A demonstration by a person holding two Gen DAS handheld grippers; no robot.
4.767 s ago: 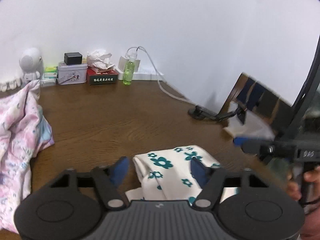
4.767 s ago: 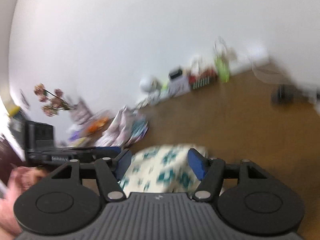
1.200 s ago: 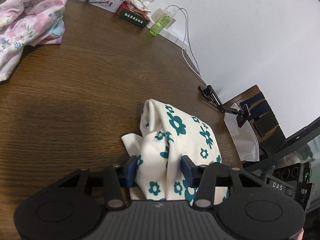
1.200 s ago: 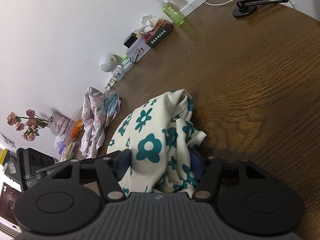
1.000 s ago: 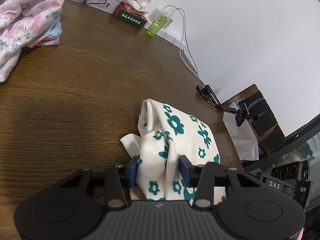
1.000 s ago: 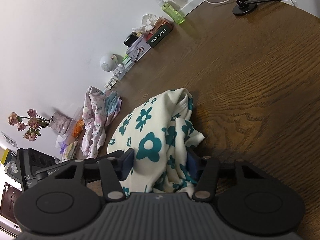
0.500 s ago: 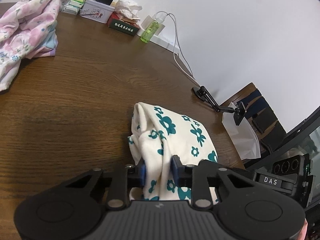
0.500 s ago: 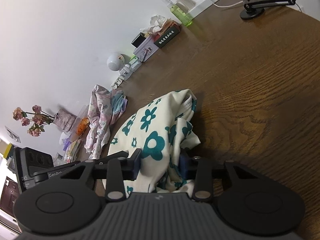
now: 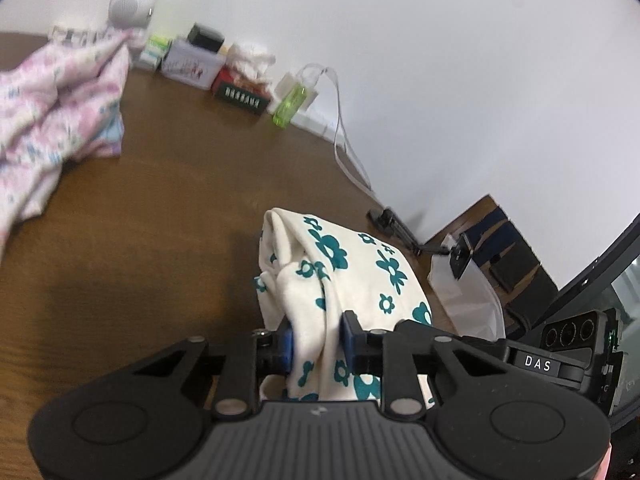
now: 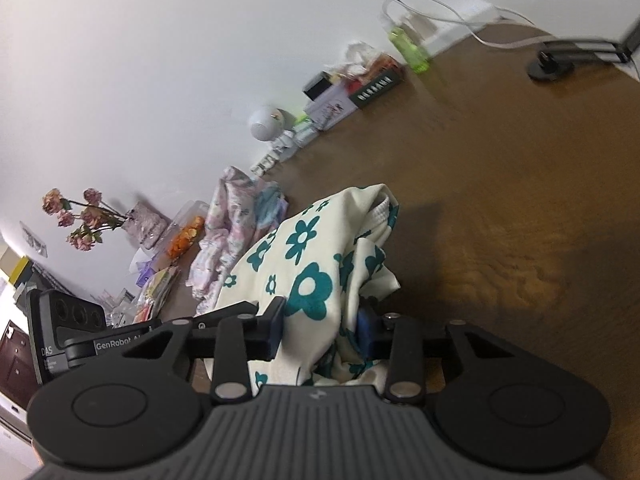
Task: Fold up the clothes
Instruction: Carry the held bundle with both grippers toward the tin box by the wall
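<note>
A cream garment with teal flowers (image 9: 352, 272) is bunched over the brown wooden table (image 9: 160, 200). My left gripper (image 9: 316, 340) is shut on a thick fold at its near end, blue pads pressing both sides. In the right wrist view the same cream garment (image 10: 316, 256) rises in a lifted heap, and my right gripper (image 10: 320, 332) is shut on another bunch of it. Each gripper's body shows at the edge of the other's view. The cloth under both grippers is hidden.
A pink flowered garment (image 9: 52, 108) lies heaped at the left. Along the wall stand boxes (image 9: 192, 66), a green bottle (image 9: 290, 106), a white cable and a round white device (image 9: 128, 2). A black clamp stand (image 9: 400, 228) sits at the right edge. Dried flowers (image 10: 80, 220) stand far left.
Both grippers have closed from wide around the flowered garment to pinching it. Both have risen, and the cloth has lifted with them.
</note>
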